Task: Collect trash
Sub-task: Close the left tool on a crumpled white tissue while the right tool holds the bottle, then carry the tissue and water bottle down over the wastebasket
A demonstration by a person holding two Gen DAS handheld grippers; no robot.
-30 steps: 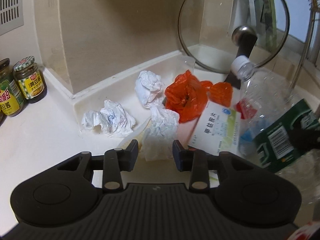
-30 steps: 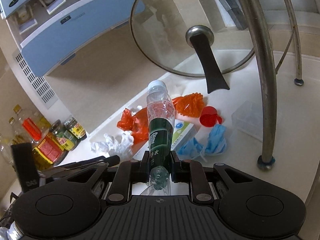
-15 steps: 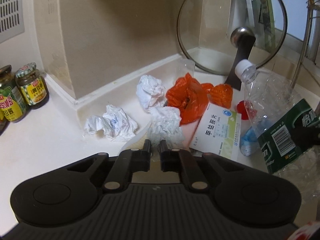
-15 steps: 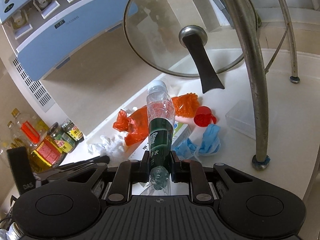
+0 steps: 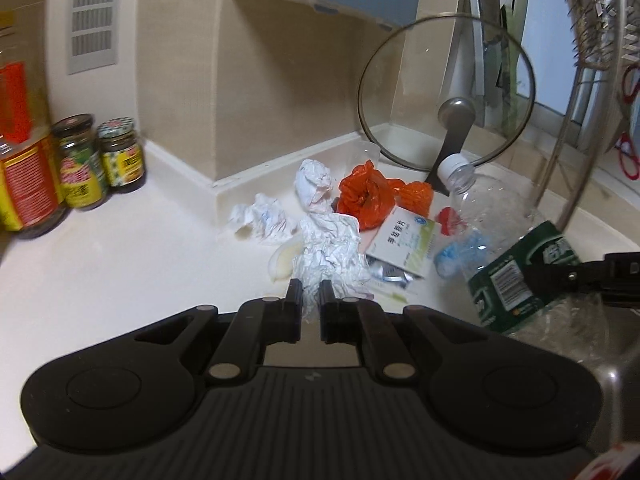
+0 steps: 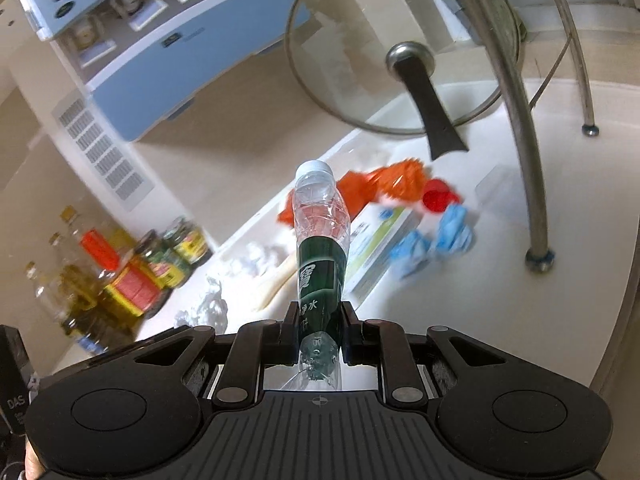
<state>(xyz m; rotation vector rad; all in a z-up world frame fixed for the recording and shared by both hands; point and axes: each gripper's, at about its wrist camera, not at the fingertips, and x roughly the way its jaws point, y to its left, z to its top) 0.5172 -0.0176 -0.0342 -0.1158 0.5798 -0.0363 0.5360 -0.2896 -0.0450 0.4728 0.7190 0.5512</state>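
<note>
My left gripper (image 5: 311, 294) is shut on a crumpled white tissue (image 5: 326, 248) and holds it above the white counter (image 5: 120, 248). My right gripper (image 6: 320, 316) is shut on an empty plastic bottle with a green label (image 6: 320, 256); the bottle also shows at the right of the left wrist view (image 5: 516, 256). On the counter lie two more white tissues (image 5: 262, 220) (image 5: 314, 184), an orange plastic bag (image 5: 366, 196), a medicine box (image 5: 404, 240), a red cap (image 5: 448, 216) and a blue mask (image 6: 432, 236).
A glass pot lid (image 5: 448, 92) leans in the corner behind the trash. Sauce jars and oil bottles (image 5: 80, 164) stand at the left. A metal rack leg (image 6: 520, 120) stands at the right. A blue wall unit (image 6: 168, 44) hangs above.
My left gripper closed on the white tissue and lifted it back from the pile. My right gripper kept hold of the bottle and rose, drawing back from the counter.
</note>
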